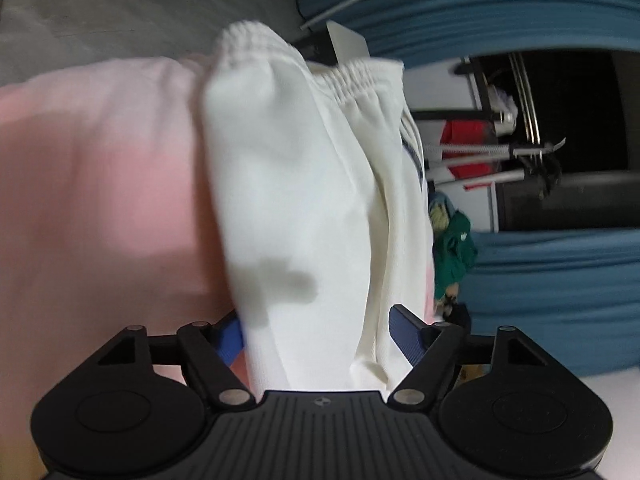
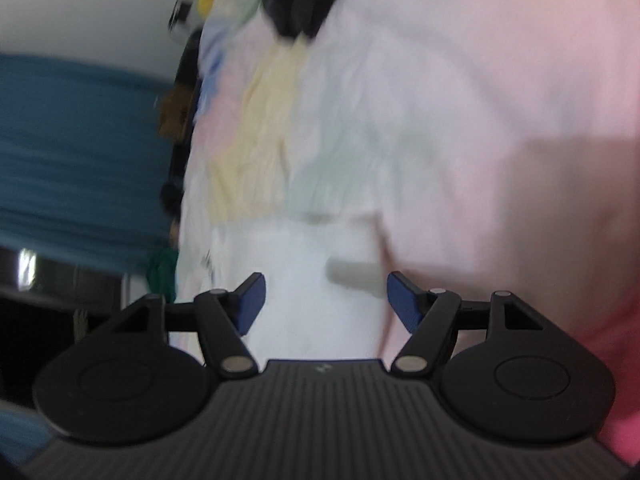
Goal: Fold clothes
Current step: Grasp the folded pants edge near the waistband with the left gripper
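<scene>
We see from the left wrist a white garment [image 1: 304, 184] with a gathered elastic waistband [image 1: 360, 80], bunched and lying on a pink sheet [image 1: 100, 184]. The cloth runs down between the two blue pads of the left gripper [image 1: 316, 336]. The left pad [image 1: 230, 340] is partly hidden behind the cloth. The right pad [image 1: 406, 334] stands just beside the cloth, and we cannot tell if it presses on it. The jaws stand rather wide around this thick fold.

At the right edge of the garment there is a dark blue marking [image 1: 414, 160], but it is too narrow for us to read. Further right a green cloth [image 1: 456, 248] hangs near blue fabric [image 1: 560, 280], and a red thing [image 1: 468, 136] sits on a rack. No label or brand can be read there.

The right wrist view is blurred. The right gripper [image 2: 324, 300] has its pads spread apart above white cloth [image 2: 304, 280], and nothing is pinched between them. Beyond lies a pale cloth with yellow and green patches [image 2: 280, 140] on the pink sheet [image 2: 500, 100]. A small dark mark [image 2: 208, 262] sits at the left edge of the white cloth, unreadable.
</scene>
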Tool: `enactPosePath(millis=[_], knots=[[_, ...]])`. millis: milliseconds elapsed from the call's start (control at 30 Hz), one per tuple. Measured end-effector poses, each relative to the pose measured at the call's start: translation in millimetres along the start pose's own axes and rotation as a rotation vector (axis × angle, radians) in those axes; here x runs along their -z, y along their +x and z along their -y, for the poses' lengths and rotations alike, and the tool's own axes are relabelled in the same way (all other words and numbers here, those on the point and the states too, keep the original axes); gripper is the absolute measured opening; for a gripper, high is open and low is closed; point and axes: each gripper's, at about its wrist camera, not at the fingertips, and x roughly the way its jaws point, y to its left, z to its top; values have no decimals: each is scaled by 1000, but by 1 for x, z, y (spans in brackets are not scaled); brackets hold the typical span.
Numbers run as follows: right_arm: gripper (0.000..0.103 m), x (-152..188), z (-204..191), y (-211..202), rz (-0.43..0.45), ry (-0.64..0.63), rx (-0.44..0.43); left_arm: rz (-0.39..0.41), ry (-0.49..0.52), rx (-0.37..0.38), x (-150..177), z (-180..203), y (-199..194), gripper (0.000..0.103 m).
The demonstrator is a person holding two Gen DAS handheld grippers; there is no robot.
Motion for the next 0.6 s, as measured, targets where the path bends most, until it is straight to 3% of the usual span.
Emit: enactPosePath(millis=[167,300,367,600], knots=[[70,3,-9,31,-80,-82,-20,-21,-24,49,0,3,20,76],[64,6,-16,29,-106,-78,-234,-5,-20,148,2,9,24,77],[64,8,-20,31,-118,-77,-285,-3,-7,167,3,13,28,80],[63,1,-5,31,-73,-41,-56,-24,-3,51,2,14,46,75]])
